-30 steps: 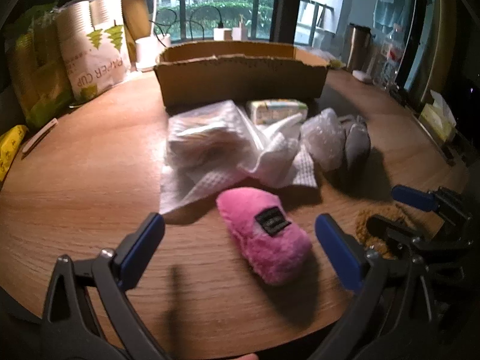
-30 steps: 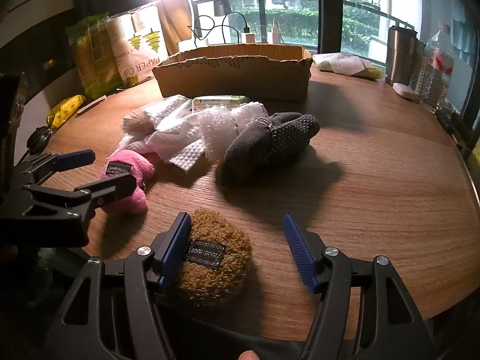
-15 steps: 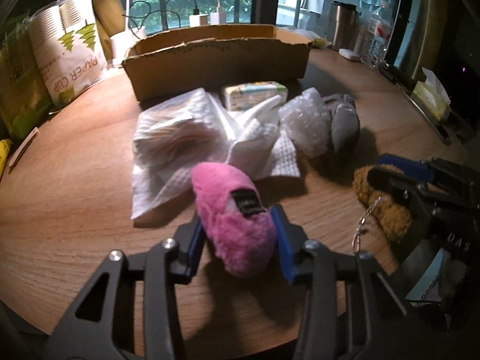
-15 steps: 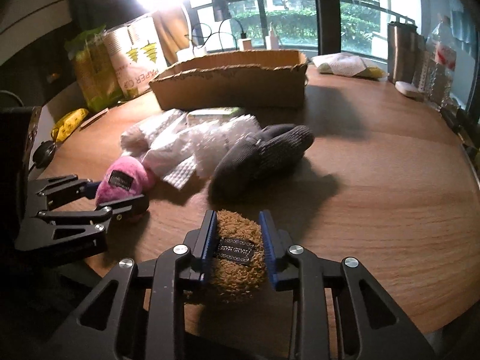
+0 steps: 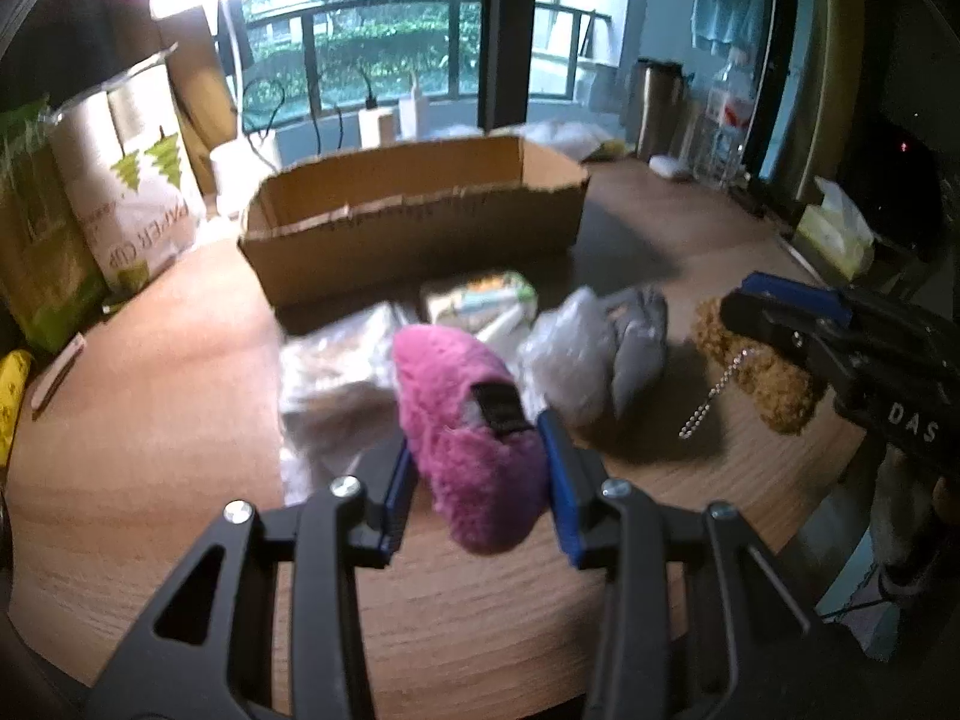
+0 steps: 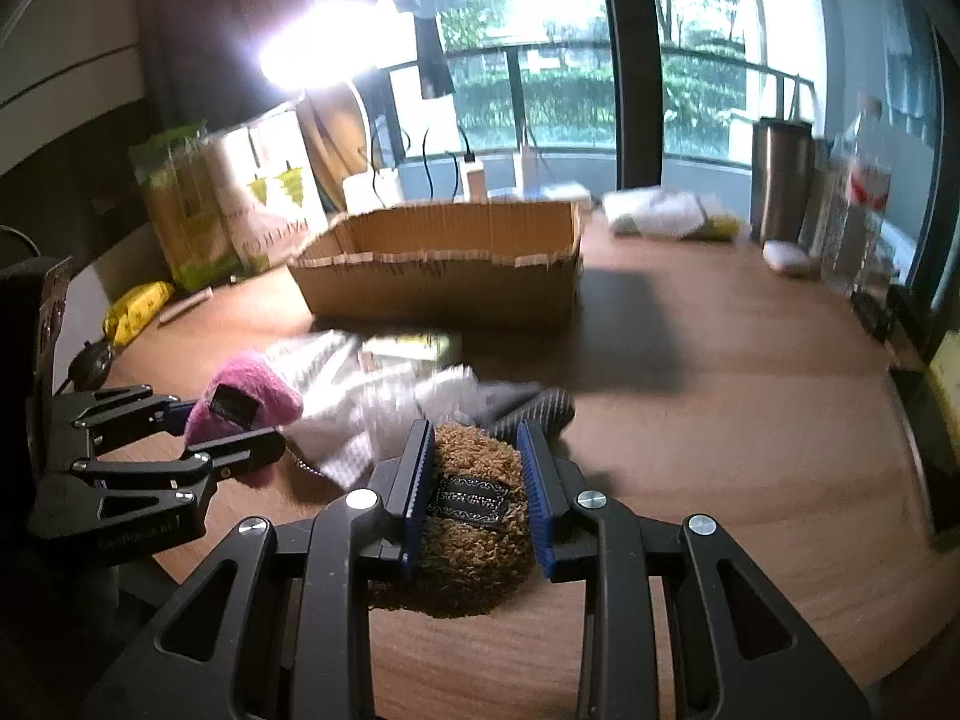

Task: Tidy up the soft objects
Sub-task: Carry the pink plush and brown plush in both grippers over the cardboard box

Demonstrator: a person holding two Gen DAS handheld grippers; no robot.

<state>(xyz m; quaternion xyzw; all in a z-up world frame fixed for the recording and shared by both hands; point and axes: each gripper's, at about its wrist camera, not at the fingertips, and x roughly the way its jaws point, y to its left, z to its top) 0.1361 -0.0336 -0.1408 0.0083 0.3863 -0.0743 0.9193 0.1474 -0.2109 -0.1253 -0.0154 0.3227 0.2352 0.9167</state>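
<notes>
My left gripper (image 5: 480, 480) is shut on a pink plush toy (image 5: 468, 420) and holds it above the round wooden table (image 5: 150, 420). My right gripper (image 6: 474, 480) is shut on a brown plush toy (image 6: 474, 516), also lifted; the brown toy shows in the left wrist view (image 5: 762, 372) with a bead chain hanging from it. The pink toy also shows in the right wrist view (image 6: 246, 396). An open cardboard box (image 5: 414, 210) stands at the back of the table. In front of it lie grey socks (image 5: 642, 336), white paper towels (image 6: 342, 420), plastic bags (image 5: 564, 348) and a tissue pack (image 5: 480, 294).
Paper-cup packs (image 5: 132, 180) and green bags (image 5: 30, 240) stand at the back left, a yellow packet (image 6: 135, 309) near them. A steel tumbler (image 6: 780, 180) and bottles (image 6: 858, 210) stand at the back right. A tissue box (image 5: 837, 234) sits at the right edge.
Both grippers closed on their toys, then lifted them off the table and moved toward the box. The views have tilted up.
</notes>
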